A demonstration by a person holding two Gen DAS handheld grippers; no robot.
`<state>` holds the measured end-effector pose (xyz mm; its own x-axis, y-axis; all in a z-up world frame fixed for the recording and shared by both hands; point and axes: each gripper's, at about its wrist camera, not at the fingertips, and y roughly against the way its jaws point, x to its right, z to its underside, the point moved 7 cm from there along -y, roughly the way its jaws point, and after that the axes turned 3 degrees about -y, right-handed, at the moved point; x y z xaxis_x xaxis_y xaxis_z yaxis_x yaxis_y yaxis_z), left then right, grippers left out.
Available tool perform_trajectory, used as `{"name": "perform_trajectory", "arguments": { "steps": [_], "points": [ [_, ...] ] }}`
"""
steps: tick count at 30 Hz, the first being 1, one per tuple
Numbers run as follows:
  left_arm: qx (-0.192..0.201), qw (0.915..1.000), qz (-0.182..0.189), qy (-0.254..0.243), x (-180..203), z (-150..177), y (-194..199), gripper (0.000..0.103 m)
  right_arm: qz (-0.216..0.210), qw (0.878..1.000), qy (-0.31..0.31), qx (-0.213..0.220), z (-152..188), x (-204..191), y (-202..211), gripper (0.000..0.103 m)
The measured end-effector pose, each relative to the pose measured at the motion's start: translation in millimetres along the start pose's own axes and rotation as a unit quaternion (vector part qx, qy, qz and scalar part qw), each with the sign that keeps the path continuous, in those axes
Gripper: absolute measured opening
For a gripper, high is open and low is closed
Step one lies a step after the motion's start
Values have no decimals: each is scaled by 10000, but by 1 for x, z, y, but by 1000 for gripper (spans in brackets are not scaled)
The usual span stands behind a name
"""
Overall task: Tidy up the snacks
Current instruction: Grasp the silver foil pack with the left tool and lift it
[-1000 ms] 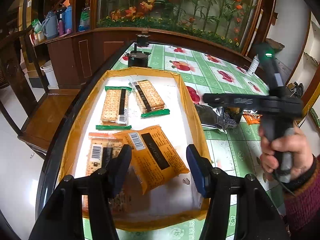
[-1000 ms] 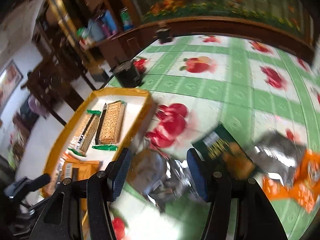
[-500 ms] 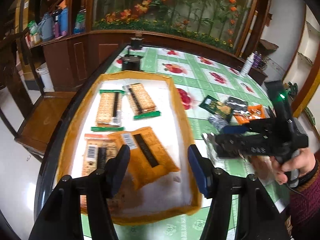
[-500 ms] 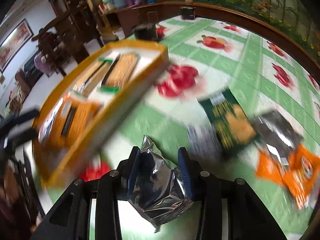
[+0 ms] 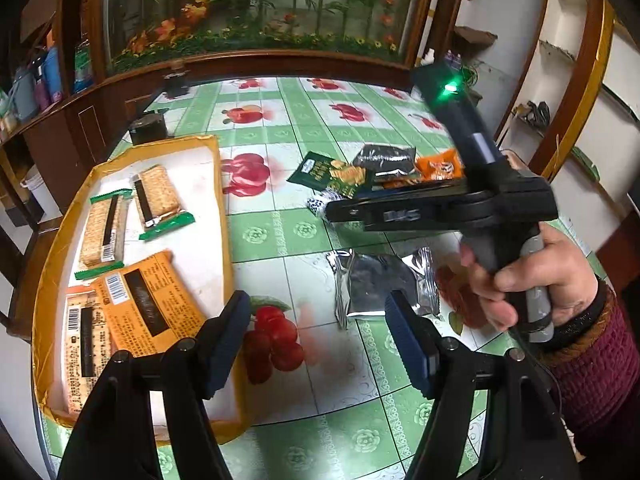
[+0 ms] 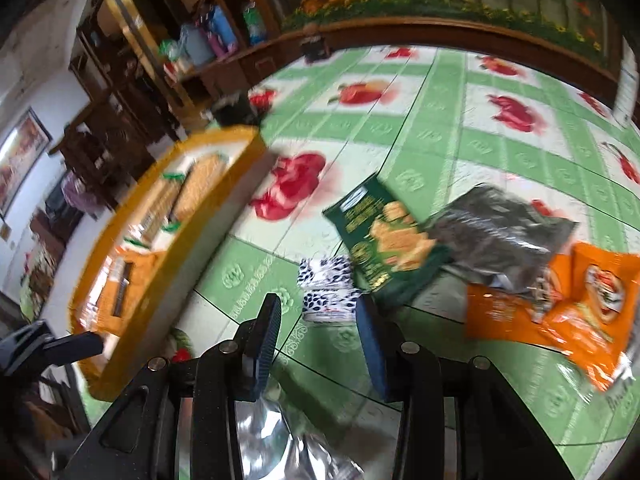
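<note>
A silver foil packet [image 5: 384, 284] lies flat on the green tablecloth, just beyond the right fingertip of my left gripper [image 5: 316, 340]. That gripper's jaws are opening, with nothing between them. My right gripper [image 6: 318, 340] hovers above the packet, jaws apart and empty. The silver packet [image 6: 280, 440] shows beneath its arms. Ahead of it lie a small white spotted packet [image 6: 326, 288], a green cracker bag [image 6: 384, 236], a dark bag [image 6: 500, 232] and orange packets [image 6: 580, 304]. The yellow tray [image 5: 222, 200] at left holds green-ended cracker packs [image 5: 104, 232] and orange packs [image 5: 148, 304].
A hand in a dark red sleeve [image 5: 520, 280] grips the right tool. A black round object [image 5: 148, 128] stands behind the tray. The table's dark curved edge runs along the left, with a wooden chair and cabinet past it.
The left view swung right, off the tray toward the table's middle, and its jaws widened. The silver packet left the right gripper's fingers and now lies on the cloth.
</note>
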<state>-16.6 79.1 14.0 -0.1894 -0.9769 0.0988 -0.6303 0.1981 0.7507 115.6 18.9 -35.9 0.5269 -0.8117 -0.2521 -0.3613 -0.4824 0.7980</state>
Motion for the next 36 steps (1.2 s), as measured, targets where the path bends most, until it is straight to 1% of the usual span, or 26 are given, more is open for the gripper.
{"name": "perform_trajectory", "arguments": {
  "steps": [1, 4, 6, 8, 10, 14, 15, 16, 18, 19, 20, 24, 25, 27, 28, 29, 33, 34, 36],
  "points": [
    [-23, 10000, 26, 11, 0, 1, -1, 69, 139, 9999, 99, -27, 0, -2, -3, 43],
    [-69, 9999, 78, 12, 2, 1, -4, 69, 292, 9992, 199, -172, 3, -2, -12, 43],
    [-63, 9999, 95, -8, 1, 2, -3, 69, 379, 9989, 273, -86, 4, 1, -13, 43],
    [-82, 9999, 150, -24, 4, 3, -4, 69, 343, 9991, 246, -31, 4, 2, -12, 42],
    [-108, 9997, 194, -37, 8, 3, -6, 69, 309, 9992, 250, 11, 4, 5, -10, 33],
    [-161, 9993, 327, -114, 18, 4, -10, 70, 155, 9998, 114, 100, 3, 9, -2, 33],
    [-173, 9990, 385, -120, 22, 4, -11, 74, 125, 9998, 112, 141, 4, 10, 3, 33],
    [-181, 9988, 437, -111, 25, 4, -12, 81, 104, 9997, 83, 195, 4, 11, 8, 33],
    [-283, 9979, 581, -97, 35, 4, -19, 88, 12, 9995, -44, 306, 4, 15, 17, 33],
    [-339, 9975, 604, -110, 39, 4, -23, 88, -52, 9992, -142, 372, 3, 19, 23, 33],
    [-374, 9974, 594, -130, 42, 3, -28, 88, -90, 9988, -224, 426, 3, 22, 28, 33],
    [-629, 9972, 336, -209, 53, 1, -57, 88, -161, 9972, -443, 586, 0, 34, 40, 33],
    [-685, 9970, 318, -187, 53, 1, -62, 88, -174, 9969, -480, 598, 0, 36, 41, 33],
    [-783, 9960, 401, -172, 58, 2, -73, 88, -215, 9965, -517, 618, 0, 38, 43, 33],
    [-794, 9960, 334, -216, 60, 2, -79, 88, -221, 9963, -525, 645, -2, 39, 44, 33],
    [-781, 9962, 293, -249, 61, 3, -82, 88, -224, 9962, -527, 663, -2, 39, 46, 33],
    [-502, 9981, 154, -306, 66, 1, -82, 84, -217, 9958, -511, 727, -4, 40, 49, 33],
    [-441, 9985, 126, -309, 66, 1, -81, 78, -217, 9958, -512, 731, -4, 41, 49, 33],
    [-303, 9991, 76, -293, 65, -2, -78, 74, -209, 9958, -504, 733, -4, 40, 49, 33]
  ]
}}
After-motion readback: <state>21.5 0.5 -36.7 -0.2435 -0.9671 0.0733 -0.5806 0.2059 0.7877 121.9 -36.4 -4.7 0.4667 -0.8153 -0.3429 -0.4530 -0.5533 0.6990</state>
